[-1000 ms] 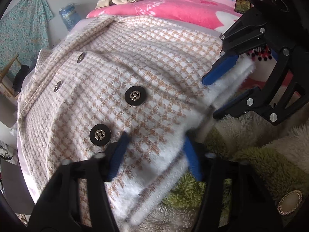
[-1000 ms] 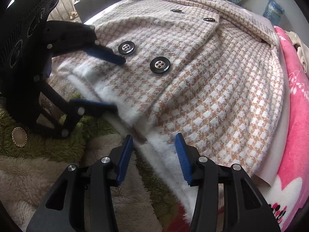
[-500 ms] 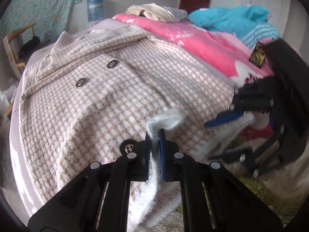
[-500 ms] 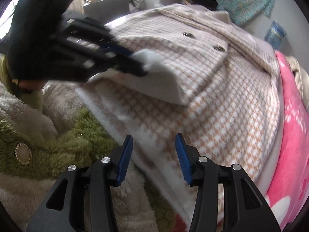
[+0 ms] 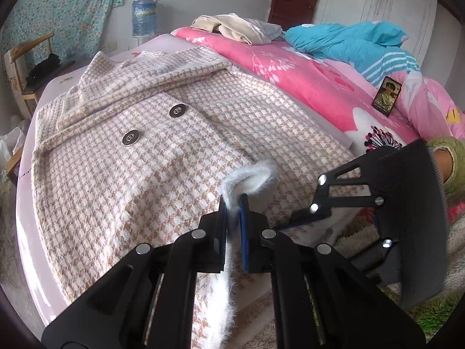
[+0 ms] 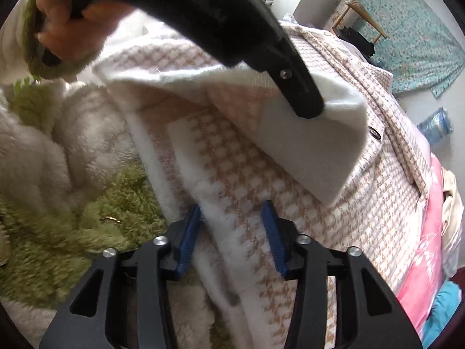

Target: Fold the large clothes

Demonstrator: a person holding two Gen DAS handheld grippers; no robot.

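A large white-and-tan houndstooth coat [image 5: 180,157] with dark round buttons [image 5: 177,111] lies spread on the bed. My left gripper [image 5: 233,203] is shut on the coat's fuzzy white bottom hem and holds it lifted and folded over the body; it shows in the right wrist view [image 6: 308,107] with the raised flap [image 6: 314,151]. My right gripper [image 6: 232,226] is open, its blue pads either side of the lower hem edge, not closed on it. It also appears in the left wrist view [image 5: 293,224].
A pink floral quilt [image 5: 314,84] with a blue blanket [image 5: 348,43] and beige clothes [image 5: 235,29] lies along the right. A green and cream fluffy garment [image 6: 75,226] lies at the near edge. A chair [image 5: 26,67] and water bottle [image 5: 144,17] stand at the far left.
My left gripper closed on the hem, then lifted it up and over the coat's front. The right gripper stayed open near the lower hem and shifted slightly forward.
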